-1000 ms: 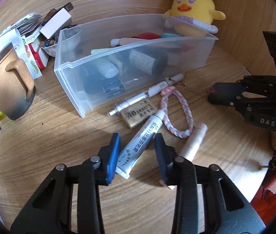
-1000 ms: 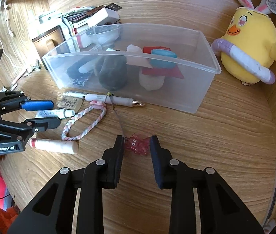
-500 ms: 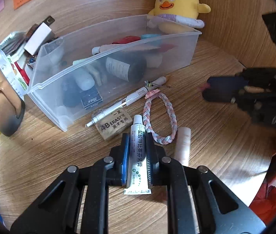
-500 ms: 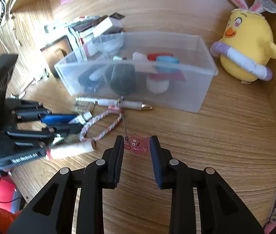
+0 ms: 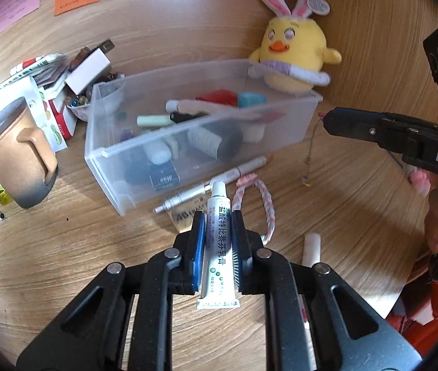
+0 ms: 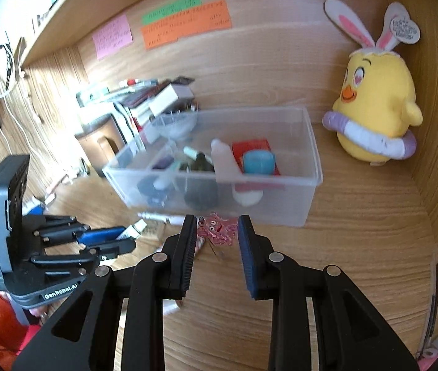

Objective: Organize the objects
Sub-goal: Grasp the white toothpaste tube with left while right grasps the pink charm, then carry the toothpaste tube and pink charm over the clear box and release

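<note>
My left gripper (image 5: 218,235) is shut on a white ointment tube (image 5: 219,244) and holds it above the desk; it also shows in the right wrist view (image 6: 112,236). My right gripper (image 6: 217,233) is shut on a pink glittery charm (image 6: 215,227), lifted off the desk in front of the clear plastic bin (image 6: 308,167). In the left wrist view the right gripper (image 5: 327,120) has the charm's cord (image 5: 310,151) dangling below. The bin (image 5: 107,154) holds several small items. A pen (image 5: 219,182), an eraser (image 5: 184,215), a braided loop (image 5: 266,204) and a white stick (image 5: 310,249) lie on the desk.
A yellow chick plush (image 6: 373,108) stands right of the bin, by the wooden wall. A brown mug (image 5: 18,154), boxes and a small bowl (image 5: 79,108) crowd the left. Sticky notes (image 6: 184,24) hang on the back wall.
My left gripper closed on the ointment tube and lifted it off the desk. My right gripper rose with the charm and moved toward the bin, its cord pulled off the pen.
</note>
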Motion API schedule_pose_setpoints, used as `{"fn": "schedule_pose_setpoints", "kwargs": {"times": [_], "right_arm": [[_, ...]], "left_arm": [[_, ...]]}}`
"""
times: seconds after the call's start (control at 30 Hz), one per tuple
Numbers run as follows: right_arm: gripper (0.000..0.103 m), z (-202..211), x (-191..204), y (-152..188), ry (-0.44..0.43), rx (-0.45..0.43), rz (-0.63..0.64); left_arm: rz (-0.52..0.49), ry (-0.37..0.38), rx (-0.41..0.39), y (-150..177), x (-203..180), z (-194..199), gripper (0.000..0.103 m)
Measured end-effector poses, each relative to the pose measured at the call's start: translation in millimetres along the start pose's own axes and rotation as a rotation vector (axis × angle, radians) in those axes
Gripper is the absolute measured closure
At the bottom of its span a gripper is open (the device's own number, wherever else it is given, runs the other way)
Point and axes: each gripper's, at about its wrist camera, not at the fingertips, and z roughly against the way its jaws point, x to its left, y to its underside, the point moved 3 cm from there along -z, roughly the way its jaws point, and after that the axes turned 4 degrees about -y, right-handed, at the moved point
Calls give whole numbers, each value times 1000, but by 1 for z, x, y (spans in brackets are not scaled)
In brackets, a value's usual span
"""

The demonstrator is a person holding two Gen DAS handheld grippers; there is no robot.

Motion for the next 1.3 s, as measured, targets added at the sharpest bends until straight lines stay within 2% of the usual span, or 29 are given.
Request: {"fn": "schedule_pose_setpoints", "kwargs": {"times": [0.47, 0.63, 0.83, 1.03, 1.3], "right_arm": [[78, 16, 11, -38, -26, -117, 10], [78, 17, 14, -55, -28, -158, 28], [78, 16, 15, -76, -21, -193, 47], [78, 2, 12, -87, -11, -186, 49], [78, -36, 9, -90, -7, -111, 60]], "left_arm": [[55, 10, -124, -37, 12, 26, 87], [68, -12, -165, -52, 17, 33, 87], [98, -44, -173, -71, 31, 29, 87], [117, -69, -176, -87, 41, 22, 87], [148, -101, -133, -102, 53, -4, 87]]}}
